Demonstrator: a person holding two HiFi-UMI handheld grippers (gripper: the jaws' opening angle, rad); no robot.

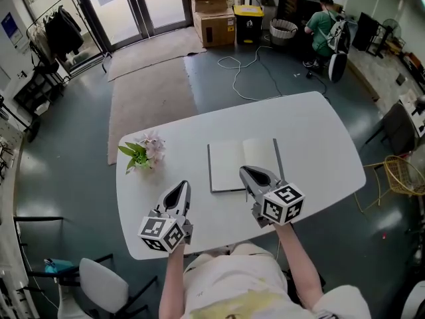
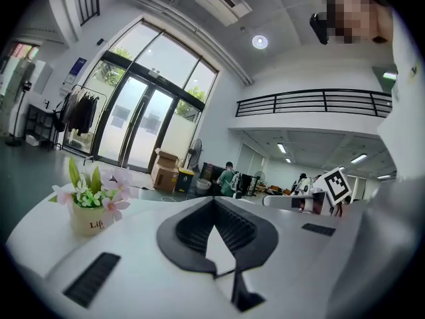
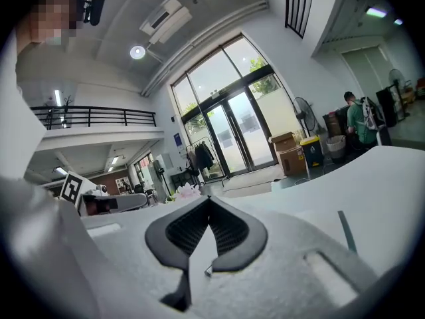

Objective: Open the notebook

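Note:
The notebook (image 1: 243, 164) lies open on the white table (image 1: 319, 145), blank pages up, with a dark band near its right edge. My right gripper (image 1: 247, 172) hovers over the notebook's near edge, jaws shut with nothing between them; in the right gripper view, the right gripper (image 3: 210, 199) points level across the table. My left gripper (image 1: 180, 187) hangs left of the notebook, apart from it, also shut and empty. In the left gripper view, the left gripper (image 2: 214, 201) shows its pads meeting at the tip.
A small pot of pink flowers (image 1: 143, 153) stands at the table's left, the flower pot (image 2: 89, 206) close beside my left gripper. A white chair (image 1: 99, 284) sits near left, a wicker chair (image 1: 405, 175) right. Boxes (image 1: 212, 15), a cable (image 1: 246, 72) and a seated person (image 1: 323, 28) are far back.

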